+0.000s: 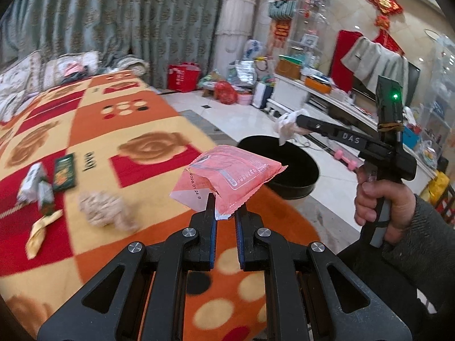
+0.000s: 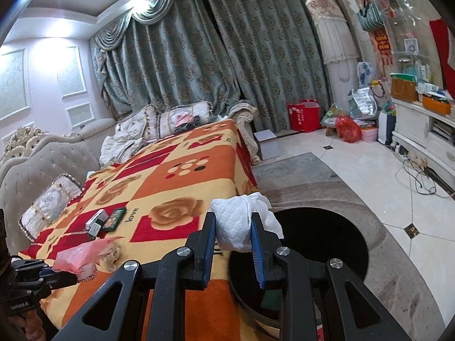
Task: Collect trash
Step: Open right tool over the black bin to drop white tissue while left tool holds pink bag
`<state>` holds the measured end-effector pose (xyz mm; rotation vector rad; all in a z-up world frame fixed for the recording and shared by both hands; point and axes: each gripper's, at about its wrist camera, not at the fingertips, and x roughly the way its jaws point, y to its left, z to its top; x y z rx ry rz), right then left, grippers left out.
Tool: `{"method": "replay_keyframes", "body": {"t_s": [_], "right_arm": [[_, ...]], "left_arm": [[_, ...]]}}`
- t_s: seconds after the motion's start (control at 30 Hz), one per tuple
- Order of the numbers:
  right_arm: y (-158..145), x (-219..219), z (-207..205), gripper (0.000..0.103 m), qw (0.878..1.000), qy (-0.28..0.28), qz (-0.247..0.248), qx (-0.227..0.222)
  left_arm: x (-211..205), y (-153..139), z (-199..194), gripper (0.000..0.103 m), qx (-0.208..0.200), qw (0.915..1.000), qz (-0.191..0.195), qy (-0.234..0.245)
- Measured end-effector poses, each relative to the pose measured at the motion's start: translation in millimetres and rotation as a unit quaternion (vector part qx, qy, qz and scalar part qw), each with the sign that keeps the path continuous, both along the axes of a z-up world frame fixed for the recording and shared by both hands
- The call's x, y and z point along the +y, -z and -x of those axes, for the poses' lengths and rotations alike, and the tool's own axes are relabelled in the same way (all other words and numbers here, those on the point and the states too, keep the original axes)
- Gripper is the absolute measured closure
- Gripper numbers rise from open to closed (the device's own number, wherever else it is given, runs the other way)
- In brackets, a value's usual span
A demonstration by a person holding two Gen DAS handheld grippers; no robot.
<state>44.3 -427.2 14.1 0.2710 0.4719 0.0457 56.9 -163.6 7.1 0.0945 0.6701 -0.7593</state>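
Note:
My left gripper [image 1: 226, 203] is shut on a pink snack wrapper [image 1: 230, 170], held above the blanket's edge just short of the black bin [image 1: 295, 167]. In the right wrist view the same pink wrapper [image 2: 82, 254] shows at the lower left. My right gripper [image 2: 233, 218] is shut on a crumpled white tissue [image 2: 236, 221], at the near left rim of the black bin [image 2: 312, 244]; seen from the left, that tissue [image 1: 287, 123] hangs over the bin's far rim. On the blanket lie a crumpled beige tissue [image 1: 105, 209], a dark green packet [image 1: 65, 173] and white-green wrappers [image 1: 37, 184].
The patterned orange-red blanket [image 2: 176, 182] covers a long surface beside a sofa with cushions [image 2: 48, 201]. The bin stands on a grey rug [image 2: 398, 270] on a tiled floor. A TV cabinet [image 1: 321, 99], red bags [image 2: 304, 115] and boxes line the far wall. A hand [image 1: 381, 201] grips the right tool.

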Motion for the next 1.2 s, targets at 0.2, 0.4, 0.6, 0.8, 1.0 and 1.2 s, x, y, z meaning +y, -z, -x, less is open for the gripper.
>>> {"method": "replay_keyframes", "body": {"t_s": [0.2, 0.4, 0.6, 0.8, 1.0, 1.2], "right_arm": [[10.5, -28.1, -3.3, 0.081, 0.999, 0.034, -0.013, 0.016], [25.4, -58.4, -11.8, 0.081, 0.996, 0.065, -0.037, 0.041], [47.6, -88.5, -16.5, 0.081, 0.99, 0.082, -0.088, 0.079], [56.6, -98.9, -19.9, 0.07, 0.985, 0.092, -0.113, 0.096], [51.0, -92.5, -18.3, 0.065, 0.986, 0.099, -0.104, 0.089], [38.2, -79.4, -19.8, 0.065, 0.989, 0.096, -0.086, 0.071]], "left_arm": [[-54.4, -1.3, -23.6, 0.094, -0.001, 0.999, -0.008, 0.044], [-115.5, 10.1, -50.4, 0.094, 0.014, 0.9968, -0.021, 0.076], [-159.5, 34.7, -68.8, 0.094, 0.028, 0.9943, -0.045, 0.093], [-165.0, 49.0, -79.3, 0.069, 0.047, 0.9947, -0.059, 0.07], [-148.5, 41.6, -80.6, 0.037, 0.046, 0.9971, -0.04, 0.046], [-107.9, 25.2, -68.4, 0.037, 0.034, 0.9989, -0.027, 0.019]]}}
